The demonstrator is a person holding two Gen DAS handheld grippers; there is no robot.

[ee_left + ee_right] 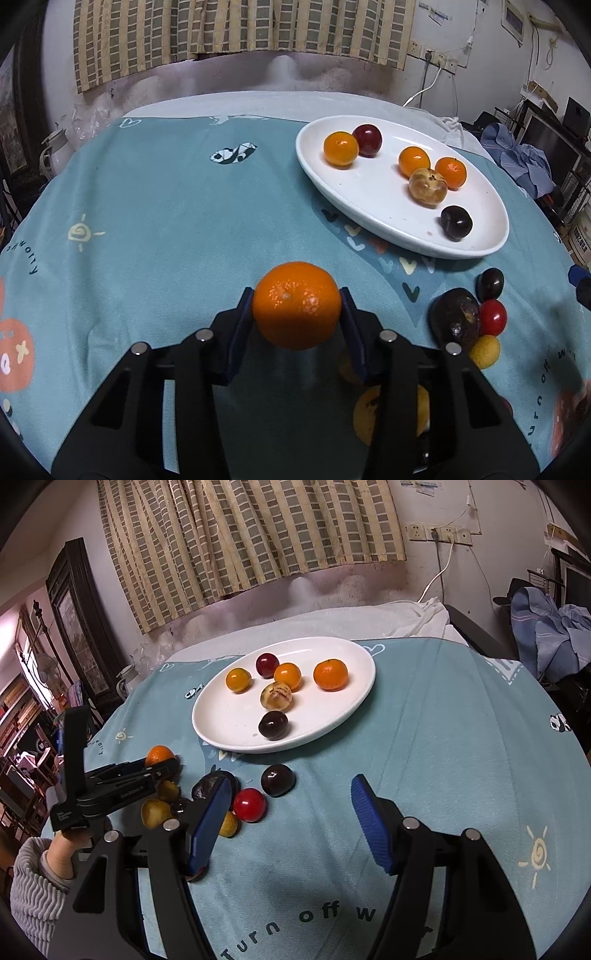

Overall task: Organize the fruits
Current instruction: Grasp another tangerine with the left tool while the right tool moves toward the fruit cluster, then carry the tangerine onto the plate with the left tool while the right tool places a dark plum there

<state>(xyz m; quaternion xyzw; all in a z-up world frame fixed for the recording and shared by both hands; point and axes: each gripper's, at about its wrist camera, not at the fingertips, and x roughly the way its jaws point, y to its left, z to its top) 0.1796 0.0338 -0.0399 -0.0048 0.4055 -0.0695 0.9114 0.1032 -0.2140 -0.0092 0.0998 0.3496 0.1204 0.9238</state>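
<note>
Between the blue pads of the left gripper point(296, 314) sat a mandarin point(296, 305), pinched at its widest girth with one pad on each flank, so the round fruit could not roll out forward or sideways. The fruit appeared lifted just clear of the teal tablecloth point(166, 229); that reading is a judgement from the dark gap beneath it. The gripper pointed steeply downward, angled toward the white oval plate point(476, 251), which suited a carry to that plate.

In the right wrist view, the left gripper was seen side-on at the left edge, held by a hand point(68, 843) in a ribbed grey sleeve point(33, 886). The right gripper point(291, 812) hovered above the cloth with its jaws spread and nothing between them, tilted downward and parked just beside the loose fruit, probably waiting its turn.

Just beyond the grippers lay the unsorted pile on the cloth: a red cherry tomato point(249, 805), a dark plum point(277, 780), a wrinkled dark passion fruit point(456, 319), and several small yellow fruits point(157, 812), most touching one another. Their clustering kept them within reach of both grippers.

Farther back, the plate held six fruits: three small oranges, a red plum, a dark plum and a mottled tan fruit, spread loosely with bare space left at the near side for more.
</note>
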